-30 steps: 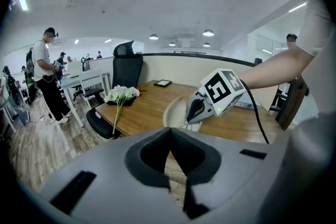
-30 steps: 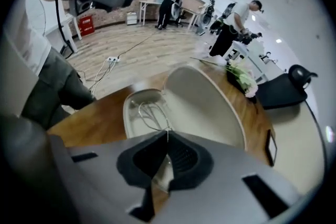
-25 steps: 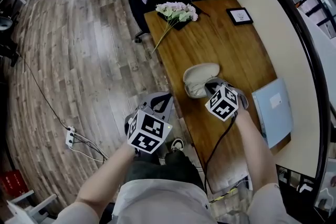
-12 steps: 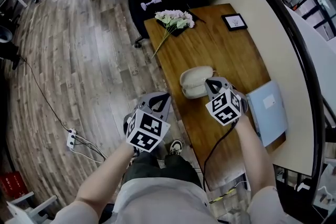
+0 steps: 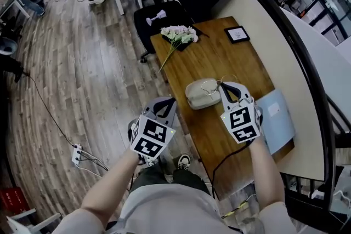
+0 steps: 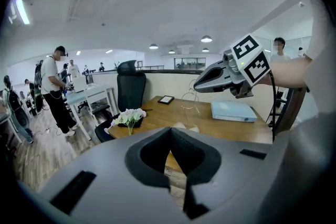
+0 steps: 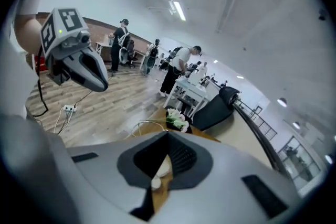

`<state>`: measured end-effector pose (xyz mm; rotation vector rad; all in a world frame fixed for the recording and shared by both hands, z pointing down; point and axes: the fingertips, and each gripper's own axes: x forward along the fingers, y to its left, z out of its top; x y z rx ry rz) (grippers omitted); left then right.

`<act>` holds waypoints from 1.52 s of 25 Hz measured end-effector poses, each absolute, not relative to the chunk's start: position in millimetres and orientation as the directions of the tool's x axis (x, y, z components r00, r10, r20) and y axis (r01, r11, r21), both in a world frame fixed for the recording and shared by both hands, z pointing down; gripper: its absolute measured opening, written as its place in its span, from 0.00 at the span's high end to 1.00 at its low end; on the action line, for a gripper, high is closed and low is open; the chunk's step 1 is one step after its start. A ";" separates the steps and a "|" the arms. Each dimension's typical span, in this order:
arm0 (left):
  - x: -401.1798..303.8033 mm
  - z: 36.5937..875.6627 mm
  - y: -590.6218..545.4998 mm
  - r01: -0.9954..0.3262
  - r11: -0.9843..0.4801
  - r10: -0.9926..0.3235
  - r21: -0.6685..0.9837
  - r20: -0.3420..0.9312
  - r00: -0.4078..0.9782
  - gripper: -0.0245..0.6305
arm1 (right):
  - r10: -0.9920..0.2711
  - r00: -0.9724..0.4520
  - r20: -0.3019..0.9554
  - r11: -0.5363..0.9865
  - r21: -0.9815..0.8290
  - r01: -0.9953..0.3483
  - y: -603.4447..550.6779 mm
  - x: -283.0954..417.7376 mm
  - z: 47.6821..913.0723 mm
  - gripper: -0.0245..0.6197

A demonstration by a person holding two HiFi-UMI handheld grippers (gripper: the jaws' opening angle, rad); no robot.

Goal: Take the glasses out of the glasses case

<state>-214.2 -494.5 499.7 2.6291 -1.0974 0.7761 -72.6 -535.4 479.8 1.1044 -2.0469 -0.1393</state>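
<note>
Left gripper view shows the glasses (image 6: 190, 99) plainest — right hand-held gripper (image 6: 196, 86) clamped on them.

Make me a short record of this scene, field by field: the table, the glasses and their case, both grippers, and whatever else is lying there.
Surface: brown wooden table
Case: beige glasses case, open, lying on the table
Glasses: thin wire-frame glasses, hanging in the air above the table
Right gripper: fingers shut on the glasses
Left gripper: fingers together, empty, beside the table over the floor
Other items: light blue folder, small black-framed picture, bunch of pale flowers
</note>
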 end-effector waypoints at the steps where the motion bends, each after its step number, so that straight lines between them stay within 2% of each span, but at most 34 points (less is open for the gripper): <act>1: -215.7 492.7 -494.3 -0.706 -0.707 -0.613 -0.031 0.525 0.591 0.96 | -0.764 -0.307 0.567 0.595 0.437 -0.674 -532.4 -72.1 466.7 0.96; 8: -228.3 440.0 -488.8 -0.709 -0.699 -0.660 -0.089 0.461 0.593 0.96 | -0.851 -0.273 0.448 0.467 0.408 -0.785 -500.8 -66.2 386.9 0.96; 15: -234.4 394.6 -473.3 -0.699 -0.696 -0.697 -0.164 0.390 0.602 0.96 | -0.891 -0.272 0.362 0.399 0.343 -0.850 -453.9 -66.8 345.3 0.96; 21: -244.0 361.8 -451.9 -0.705 -0.683 -0.722 -0.193 0.324 0.611 0.96 | -0.888 -0.295 0.352 0.412 0.327 -0.851 -418.8 -81.6 338.7 0.96; 38: -266.8 351.3 -421.5 -0.732 -0.652 -0.750 -0.199 0.315 0.582 0.96 | -0.878 -0.328 0.349 0.435 0.296 -0.850 -387.9 -99.4 334.8 0.96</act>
